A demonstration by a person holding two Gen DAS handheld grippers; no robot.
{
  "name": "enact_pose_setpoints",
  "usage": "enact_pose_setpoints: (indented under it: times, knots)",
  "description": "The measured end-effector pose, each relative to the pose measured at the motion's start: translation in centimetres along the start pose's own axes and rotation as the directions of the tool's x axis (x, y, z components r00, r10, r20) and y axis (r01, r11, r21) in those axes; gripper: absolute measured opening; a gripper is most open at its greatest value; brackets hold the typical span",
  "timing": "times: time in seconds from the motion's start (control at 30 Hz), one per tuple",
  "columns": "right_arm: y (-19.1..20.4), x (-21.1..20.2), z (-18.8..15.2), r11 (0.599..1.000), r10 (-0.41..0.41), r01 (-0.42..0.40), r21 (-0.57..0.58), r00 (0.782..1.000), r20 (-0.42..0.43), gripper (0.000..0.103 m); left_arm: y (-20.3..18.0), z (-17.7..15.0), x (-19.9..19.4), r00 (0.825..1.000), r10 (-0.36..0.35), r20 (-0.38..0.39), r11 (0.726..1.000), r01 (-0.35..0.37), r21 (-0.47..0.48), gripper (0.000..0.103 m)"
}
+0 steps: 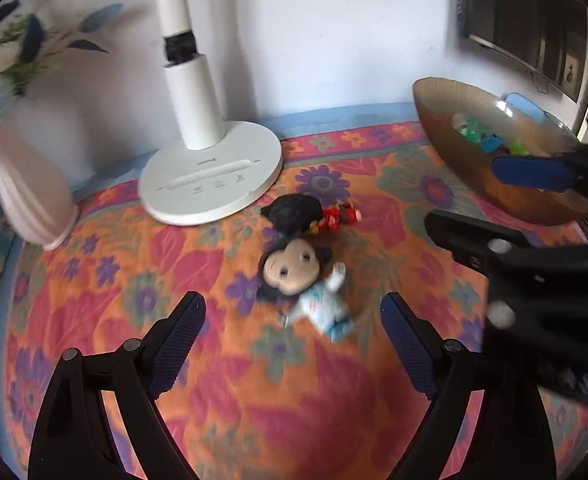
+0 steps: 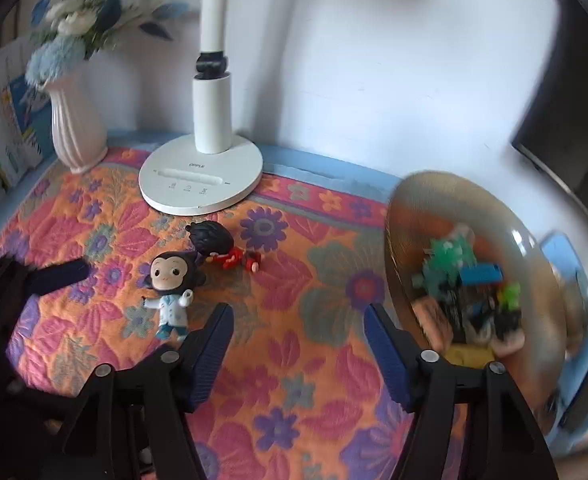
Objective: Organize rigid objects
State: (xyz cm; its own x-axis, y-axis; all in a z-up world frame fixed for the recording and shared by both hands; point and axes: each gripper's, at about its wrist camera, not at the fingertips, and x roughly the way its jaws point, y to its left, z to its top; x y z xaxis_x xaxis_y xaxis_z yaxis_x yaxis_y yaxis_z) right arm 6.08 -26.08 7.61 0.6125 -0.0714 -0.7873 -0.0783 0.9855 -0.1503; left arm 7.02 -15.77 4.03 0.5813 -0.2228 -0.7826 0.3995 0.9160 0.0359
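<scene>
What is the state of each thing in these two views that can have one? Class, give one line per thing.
Left gripper: open, empty.
Right gripper: open, empty.
White-coat figurine: lying on its back on the floral cloth.
Red-clothed figurine: lying on its side.
Bowl: holding a pile of small toys.
Lamp: upright; on or off cannot be told.
Vase: upright, holding flowers.

Both the left gripper and right gripper have matte black angular frames, round silver screw heads at the joints, and dark blue ribbed pads lining their fingers.
</scene>
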Motion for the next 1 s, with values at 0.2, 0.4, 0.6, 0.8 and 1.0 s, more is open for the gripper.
enact_pose_setpoints:
  times: [0.2,0.4,0.6,0.8,1.0]
  knots:
    - [-0.9,1.7,1.5,0.996,0.078,-0.078,-0.046,0.997,0.000,0.066,1.8,0.9,2.4,0.995,-0.097,-0.022,0.992,0.095,-0.083,0.057]
    - [0.0,3.6,2.5,0.986,0.157,-0.157,-0.047,0.988,-0.004,0.066,4.3,0.6,2.2,0.981,-0.192,-0.003,0.970,0.189,-0.153,0.051]
    - [1.2,5.9,3.2,0.961,0.278,-0.278,0.004,0.960,-0.037,0.066,7.6,-0.7,1.2,0.991,-0.136,0.005,0.974,0.135,-0.183,0.051]
    - [3.3,8.8,3.7,0.951,0.308,-0.309,0.004,0.948,-0.075,0.066,9.3,-1.2,1.3,0.995,-0.100,-0.019,0.979,0.095,-0.182,0.051]
    - [3.5,9.9,4.4,0.952,0.305,-0.303,0.048,0.950,-0.061,0.043,9.2,-1.3,1.0,0.994,-0.108,-0.019,0.980,0.103,-0.170,0.051]
